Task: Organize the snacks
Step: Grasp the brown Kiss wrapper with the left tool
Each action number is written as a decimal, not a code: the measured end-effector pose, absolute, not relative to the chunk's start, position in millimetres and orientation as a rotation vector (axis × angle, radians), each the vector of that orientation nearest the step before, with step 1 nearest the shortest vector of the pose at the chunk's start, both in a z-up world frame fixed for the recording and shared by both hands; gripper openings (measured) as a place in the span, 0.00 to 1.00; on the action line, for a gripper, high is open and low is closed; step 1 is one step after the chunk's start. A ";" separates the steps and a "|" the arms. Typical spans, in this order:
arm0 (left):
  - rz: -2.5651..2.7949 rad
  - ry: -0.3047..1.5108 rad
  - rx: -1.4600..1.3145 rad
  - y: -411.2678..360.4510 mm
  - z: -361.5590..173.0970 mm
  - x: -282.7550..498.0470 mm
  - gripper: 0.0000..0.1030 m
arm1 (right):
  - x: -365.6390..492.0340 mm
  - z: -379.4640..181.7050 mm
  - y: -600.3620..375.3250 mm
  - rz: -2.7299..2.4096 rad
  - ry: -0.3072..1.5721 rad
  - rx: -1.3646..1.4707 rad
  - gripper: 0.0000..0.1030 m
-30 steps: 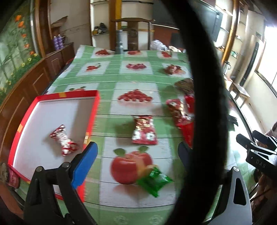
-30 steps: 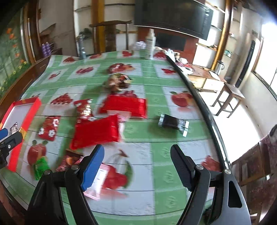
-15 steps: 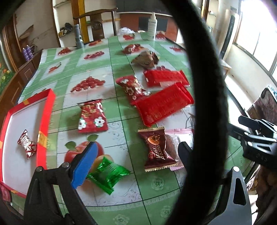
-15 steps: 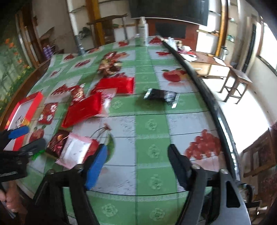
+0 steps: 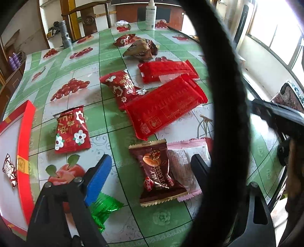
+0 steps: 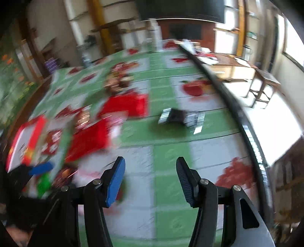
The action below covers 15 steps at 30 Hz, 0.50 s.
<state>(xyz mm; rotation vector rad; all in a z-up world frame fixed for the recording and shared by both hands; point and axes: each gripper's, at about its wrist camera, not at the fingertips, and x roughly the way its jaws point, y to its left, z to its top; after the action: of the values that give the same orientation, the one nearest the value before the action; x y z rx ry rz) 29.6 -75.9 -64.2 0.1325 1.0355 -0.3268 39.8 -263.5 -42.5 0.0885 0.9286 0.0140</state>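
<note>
My left gripper point(image 5: 150, 167) is open and empty, low over the table with a brown snack pack point(image 5: 158, 171) and a pink pack point(image 5: 186, 167) between its fingers. A green pack point(image 5: 103, 209) lies under the left finger. A small red flowered pack point(image 5: 71, 131), large red packs point(image 5: 163, 106) and a red tray point(image 5: 24, 152) holding one candy point(image 5: 9, 171) are in view. My right gripper point(image 6: 150, 180) is open and empty above bare tablecloth; a black pack point(image 6: 180, 116) lies ahead of it. The right wrist view is blurred.
A thick black cable point(image 5: 226, 114) crosses the left wrist view. Brown and red packs point(image 5: 140, 47), a white bottle point(image 5: 151, 15) and a metal flashlight point(image 5: 65, 36) stand at the far end. The table's right edge point(image 6: 247, 129) runs past a stool and desk.
My left gripper has swung right and moved in, from the tray toward the brown and pink packs. My right gripper has moved fast, blurring its view, and looks farther right along the table.
</note>
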 end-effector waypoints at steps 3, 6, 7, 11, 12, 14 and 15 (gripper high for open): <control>-0.325 1.033 0.135 -72.6 -64.9 32.0 0.81 | 64.1 -47.5 -282.9 -0.064 0.952 0.094 0.55; -0.318 1.042 0.120 -64.2 -68.0 36.2 0.81 | 85.4 -54.2 -294.8 -0.110 0.984 0.128 0.55; -0.317 1.048 0.112 -60.3 -69.8 37.5 0.81 | 91.6 -57.0 -296.6 -0.109 0.994 0.141 0.55; -0.299 1.055 0.132 -49.2 -75.0 40.4 0.80 | 110.8 -65.6 -291.0 -0.148 1.012 0.108 0.55; -0.293 1.053 0.148 -48.4 -75.4 40.3 0.80 | 113.8 -66.9 -289.4 -0.154 1.013 0.099 0.55; -0.294 1.050 0.162 -45.9 -75.9 40.6 0.79 | 119.2 -68.8 -284.0 -0.178 0.994 0.048 0.55; -0.295 1.049 0.164 -45.2 -75.5 40.8 0.77 | 120.8 -68.8 -282.1 -0.185 0.989 0.031 0.54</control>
<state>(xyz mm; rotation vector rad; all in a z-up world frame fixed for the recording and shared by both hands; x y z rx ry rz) 40.8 -45.2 -75.5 0.1642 1.0486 -0.2951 120.8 -282.1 -68.8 0.0310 0.9895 -0.1846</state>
